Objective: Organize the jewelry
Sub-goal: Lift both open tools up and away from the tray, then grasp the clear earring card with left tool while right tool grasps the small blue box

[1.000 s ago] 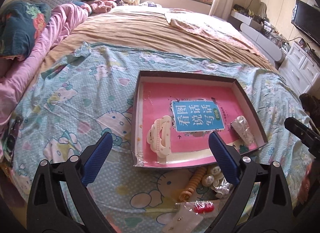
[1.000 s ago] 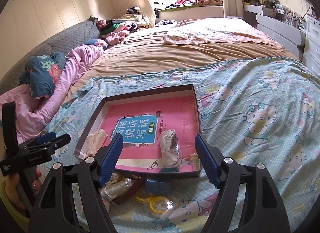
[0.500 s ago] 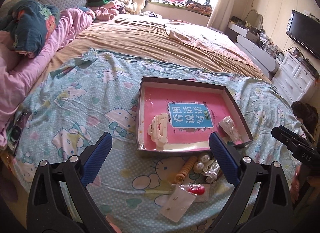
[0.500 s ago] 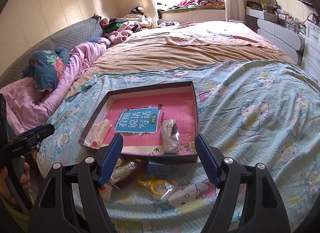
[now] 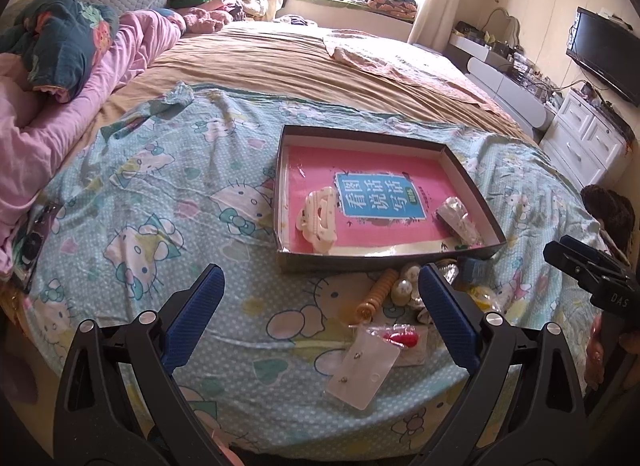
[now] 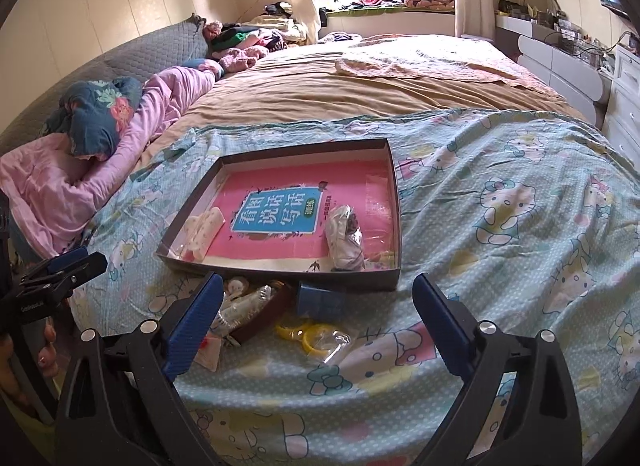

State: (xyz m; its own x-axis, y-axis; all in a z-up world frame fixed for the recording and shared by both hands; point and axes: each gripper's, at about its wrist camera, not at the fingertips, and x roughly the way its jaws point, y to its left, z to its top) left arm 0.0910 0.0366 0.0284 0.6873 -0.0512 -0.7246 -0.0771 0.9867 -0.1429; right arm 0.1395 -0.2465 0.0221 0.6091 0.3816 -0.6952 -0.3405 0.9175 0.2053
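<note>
With my right gripper point(image 6: 318, 322) just spread wide and my left gripper point(image 5: 320, 320) also agape, both empty, I hovered over loose jewelry point(image 5: 378, 298) lying on the bedspread point(image 5: 160, 205) beside the tray point(image 5: 472, 181).

A blue label point(image 5: 379, 200) on the pink book cover lying in the shallow box point(image 5: 472, 181) reads 看图说话写话, with a small green tag point(image 6: 310, 203) that seems to say 训练. The right gripper's black body, seen from the left wrist, bears the letters "DAS" point(image 5: 619, 298). Smaller print beside the label is too fine to read.
</note>
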